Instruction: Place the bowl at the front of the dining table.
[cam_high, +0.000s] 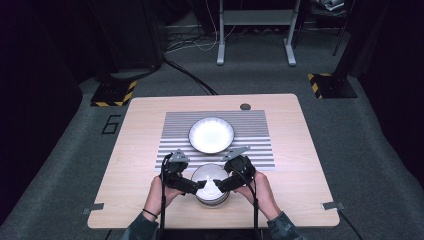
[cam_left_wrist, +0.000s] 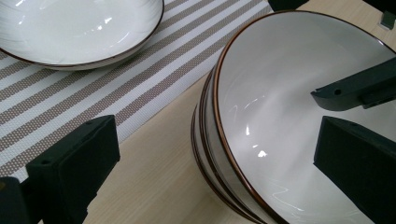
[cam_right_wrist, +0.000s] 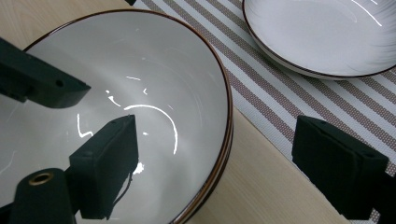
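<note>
Both claws (cam_high: 209, 186) astride bowl-stack (cam_high: 210, 176) rim

White brown-rimmed bowls (cam_high: 210, 186), grey-and-white striped mat (cam_high: 255, 131), pale wooden table (cam_high: 135, 150)

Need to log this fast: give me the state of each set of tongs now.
Left tongs: open, jaws straddling the rim of the top bowl, not pressing.
Right tongs: open, straddling the same bowl's rim.

You have one plate (cam_high: 211, 135) on one striped mat (cam_high: 175, 140), a stack of about three bowls (cam_high: 211, 186), and two grippers.
</note>
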